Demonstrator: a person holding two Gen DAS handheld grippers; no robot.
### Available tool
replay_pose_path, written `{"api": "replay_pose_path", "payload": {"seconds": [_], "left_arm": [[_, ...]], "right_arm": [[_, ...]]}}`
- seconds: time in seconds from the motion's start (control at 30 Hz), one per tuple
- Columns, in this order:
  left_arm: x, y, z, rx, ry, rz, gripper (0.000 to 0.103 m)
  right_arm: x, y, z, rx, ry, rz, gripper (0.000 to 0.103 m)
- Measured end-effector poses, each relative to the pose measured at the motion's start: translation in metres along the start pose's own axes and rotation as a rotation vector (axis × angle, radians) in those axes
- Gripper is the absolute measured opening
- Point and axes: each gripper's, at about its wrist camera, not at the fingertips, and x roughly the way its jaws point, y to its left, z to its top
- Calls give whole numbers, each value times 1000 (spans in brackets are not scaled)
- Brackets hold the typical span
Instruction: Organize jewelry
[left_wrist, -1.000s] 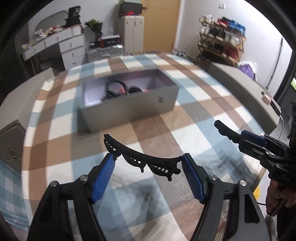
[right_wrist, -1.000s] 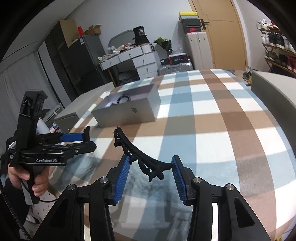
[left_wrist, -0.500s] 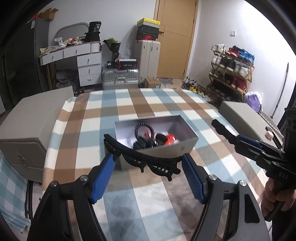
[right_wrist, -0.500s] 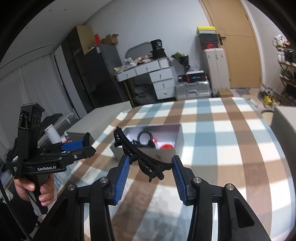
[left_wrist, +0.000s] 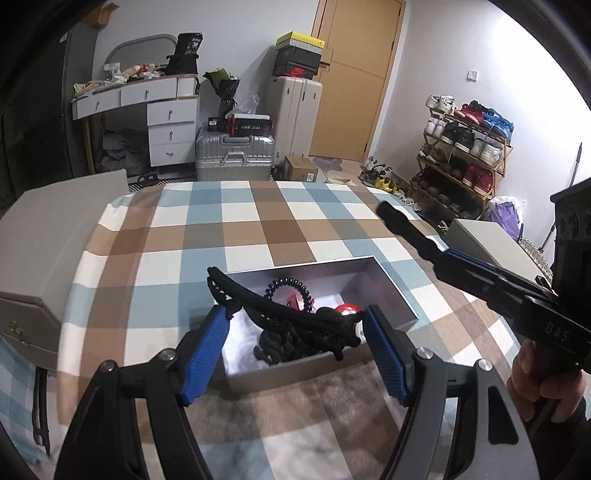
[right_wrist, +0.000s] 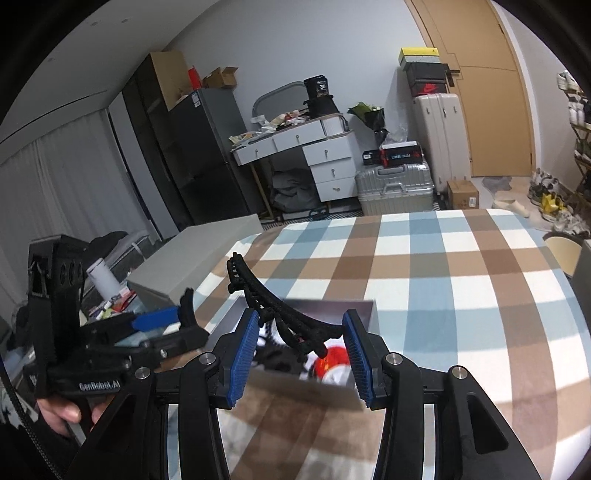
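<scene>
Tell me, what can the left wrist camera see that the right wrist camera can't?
Only the left wrist view shows the purple bag, the wall switch and the person's right hand. Only the right wrist view shows the pale curtain, the white bottle and the left hand. Both show the grey box on the checked cloth, the silver suitcase and the wooden door.
</scene>
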Motion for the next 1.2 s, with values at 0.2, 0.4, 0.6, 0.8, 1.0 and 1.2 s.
{"api": "replay_pose_path", "payload": {"seconds": [0.2, 0.4, 0.6, 0.8, 1.0, 1.2], "left_arm": [[16, 1, 2, -8, 32, -22, 70], [26, 1, -1, -21, 65, -36, 70], [30, 3, -2, -28, 87, -39, 70], [33, 5, -1, -40, 98, -61, 70], [33, 5, 1, -30, 94, -64, 71], [35, 8, 1, -38, 120, -64, 76]], "right_arm": [[28, 1, -1, -48, 36, -9, 45], [46, -6, -6, -52, 75, -18, 45], [62, -8, -7, -72, 124, -28, 45], [69, -8, -9, -78, 145, -27, 46], [72, -4, -9, -94, 142, -32, 46], [62, -9, -5, -52, 105, -21, 49]]}}
